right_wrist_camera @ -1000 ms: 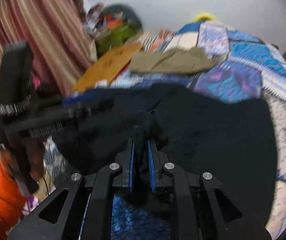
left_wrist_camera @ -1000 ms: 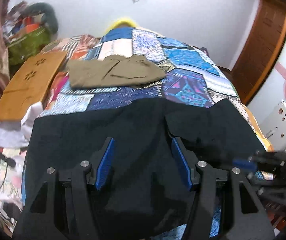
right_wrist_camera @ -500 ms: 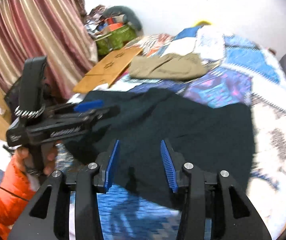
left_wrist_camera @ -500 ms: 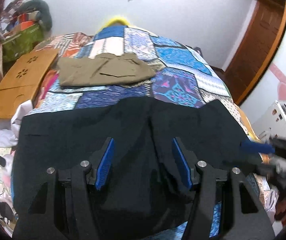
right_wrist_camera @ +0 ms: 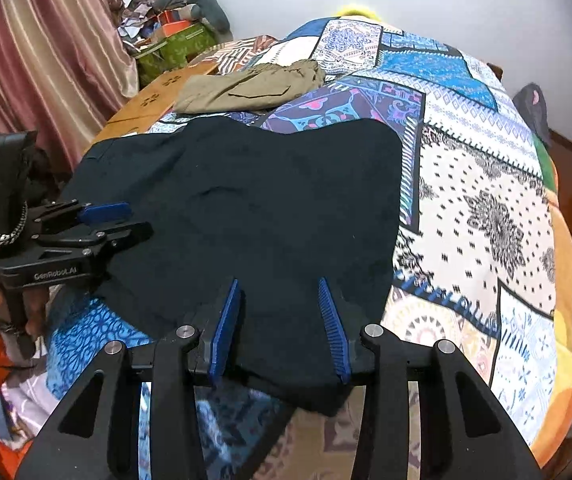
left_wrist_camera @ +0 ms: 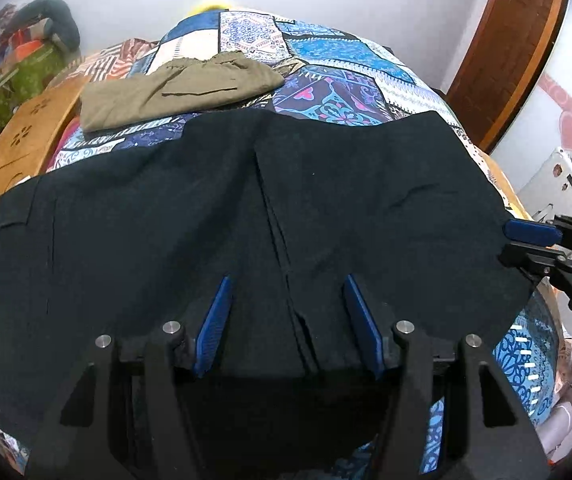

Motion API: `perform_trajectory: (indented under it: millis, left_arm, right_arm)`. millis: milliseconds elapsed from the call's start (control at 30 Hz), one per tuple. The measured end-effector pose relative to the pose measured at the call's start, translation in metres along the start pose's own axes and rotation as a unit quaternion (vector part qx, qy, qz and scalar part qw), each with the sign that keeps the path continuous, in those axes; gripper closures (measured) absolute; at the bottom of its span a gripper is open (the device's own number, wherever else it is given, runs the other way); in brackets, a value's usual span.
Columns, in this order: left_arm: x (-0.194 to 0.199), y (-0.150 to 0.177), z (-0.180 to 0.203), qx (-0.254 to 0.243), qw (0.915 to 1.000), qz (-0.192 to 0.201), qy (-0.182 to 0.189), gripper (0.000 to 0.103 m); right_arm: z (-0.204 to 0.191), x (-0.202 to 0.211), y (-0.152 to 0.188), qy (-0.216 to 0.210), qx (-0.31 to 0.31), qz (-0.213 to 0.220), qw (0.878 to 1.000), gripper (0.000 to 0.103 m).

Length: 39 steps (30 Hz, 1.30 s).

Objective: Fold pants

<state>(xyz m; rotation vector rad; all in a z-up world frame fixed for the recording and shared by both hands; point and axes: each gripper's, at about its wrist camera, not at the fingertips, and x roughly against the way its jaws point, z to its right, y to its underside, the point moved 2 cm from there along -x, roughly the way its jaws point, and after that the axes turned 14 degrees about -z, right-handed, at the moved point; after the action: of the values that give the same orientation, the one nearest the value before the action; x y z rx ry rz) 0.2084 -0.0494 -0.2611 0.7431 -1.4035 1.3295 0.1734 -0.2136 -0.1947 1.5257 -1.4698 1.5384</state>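
Note:
Black pants [left_wrist_camera: 166, 216] lie spread flat across the near end of the patchwork bed, a seam running down the middle; they also show in the right wrist view [right_wrist_camera: 254, 208]. My left gripper [left_wrist_camera: 287, 312] is open and empty, hovering over the pants' near middle. My right gripper [right_wrist_camera: 282, 316] is open and empty over the pants' near right edge. The right gripper shows at the right edge of the left wrist view [left_wrist_camera: 533, 240], and the left gripper at the left of the right wrist view [right_wrist_camera: 98, 220].
Folded olive-khaki pants [left_wrist_camera: 178, 88] lie farther up the patchwork bedspread [right_wrist_camera: 485, 200]. A wooden lap board [left_wrist_camera: 22, 140] leans at the bed's left side. Clutter and a green box [right_wrist_camera: 174, 44] stand by the striped curtain. A wooden door [left_wrist_camera: 513, 40] is at right.
My right gripper let go of the black fabric, opened and drew back to the right edge. The pants now lie flatter. The left gripper stayed open, shifting slightly.

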Motion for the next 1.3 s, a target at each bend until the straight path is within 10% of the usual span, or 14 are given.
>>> perform_trajectory:
  millis: [233, 667, 1300]
  left_arm:
    - [0.024, 0.006, -0.011, 0.016, 0.9992, 0.015, -0.033, 0.042]
    - [0.095, 0.066, -0.126, 0.19, 0.9787, 0.068, -0.038, 0.039]
    - [0.049, 0.137, -0.172, 0.343, 0.9288, 0.049, 0.131, 0.019]
  right_arm:
    - [0.002, 0.021, 0.007, -0.002, -0.008, 0.012, 1.0, 0.064]
    - [-0.052, 0.03, -0.032, -0.029, 0.054, 0.071, 0.996, 0.061]
    - [-0.101, -0.049, -0.039, -0.012, 0.11, -0.013, 0.994, 0.061]
